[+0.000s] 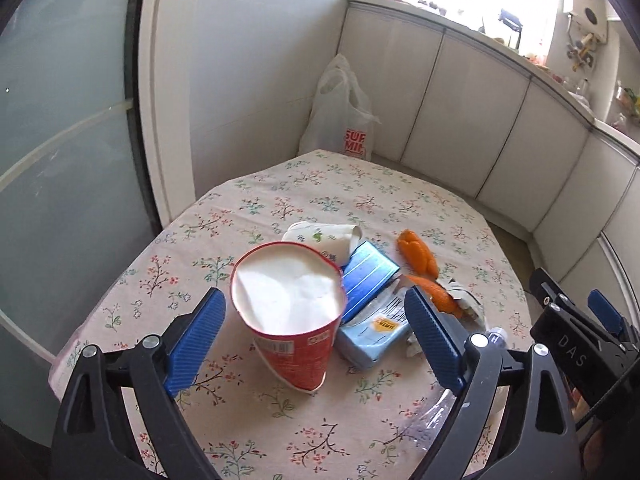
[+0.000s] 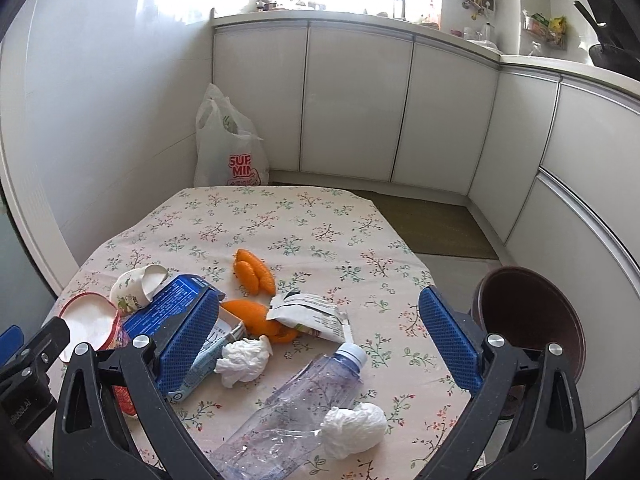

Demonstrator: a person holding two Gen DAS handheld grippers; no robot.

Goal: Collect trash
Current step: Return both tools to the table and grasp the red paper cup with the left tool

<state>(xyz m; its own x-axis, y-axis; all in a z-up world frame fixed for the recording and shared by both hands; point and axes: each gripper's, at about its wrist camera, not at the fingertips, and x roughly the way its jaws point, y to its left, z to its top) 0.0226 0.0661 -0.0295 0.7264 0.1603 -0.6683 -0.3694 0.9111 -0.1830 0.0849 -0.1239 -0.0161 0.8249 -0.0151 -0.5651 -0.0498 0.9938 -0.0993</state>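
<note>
Two grippers hang over the flowered tablecloth (image 2: 304, 216), both with jaws spread wide and gripping nothing. The left gripper (image 1: 316, 338) frames the upright red paper cup with a white inside (image 1: 288, 304), which stands between its blue pads, touching neither. Under the right gripper (image 2: 320, 344) lie a crumpled white tissue (image 2: 242, 362) and a crushed clear plastic bottle (image 2: 296, 412), untouched.

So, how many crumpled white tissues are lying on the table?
2. One tissue lies just nearer than the orange peel; the other tissue rests against the plastic bottle. More may be hidden behind the boxes.
</note>
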